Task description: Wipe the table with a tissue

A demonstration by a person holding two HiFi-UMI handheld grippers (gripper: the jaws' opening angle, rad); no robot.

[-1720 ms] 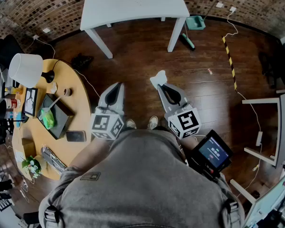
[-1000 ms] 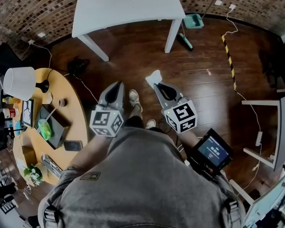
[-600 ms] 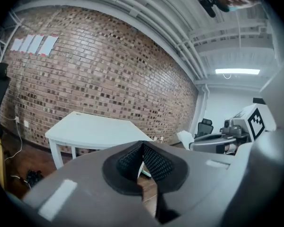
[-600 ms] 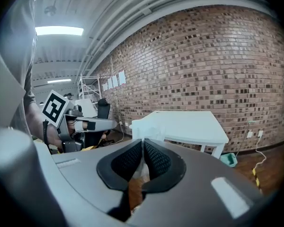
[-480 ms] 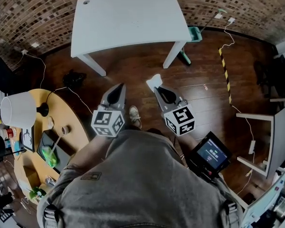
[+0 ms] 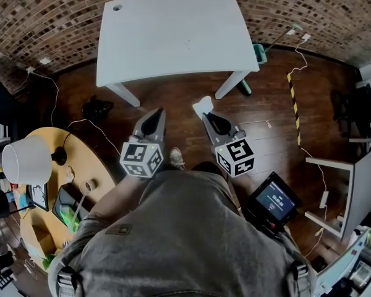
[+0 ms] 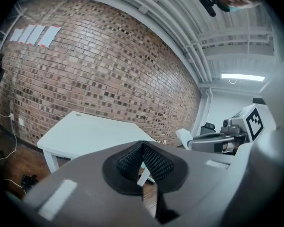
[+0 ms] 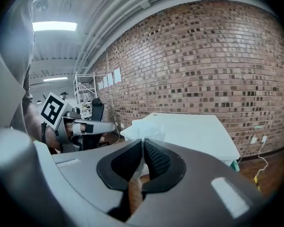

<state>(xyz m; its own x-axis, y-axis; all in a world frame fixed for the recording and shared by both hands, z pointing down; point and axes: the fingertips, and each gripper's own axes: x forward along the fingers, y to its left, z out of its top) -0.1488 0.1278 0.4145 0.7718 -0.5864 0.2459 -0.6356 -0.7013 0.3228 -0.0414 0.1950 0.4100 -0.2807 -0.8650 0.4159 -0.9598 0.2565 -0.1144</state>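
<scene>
Ahead of the person, the white surface had come nearer and filled more of the head view. The right hand-held gripper remained clamped on the tissue, short of the near edge; the left hand-held gripper was closed and empty. Wiping had probably not begun.

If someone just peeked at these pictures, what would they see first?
Probably the big white table by the brick wall. Then the right claw, shut on a white tissue above the dark wood floor, with the left claw shut and empty beside it.
</scene>
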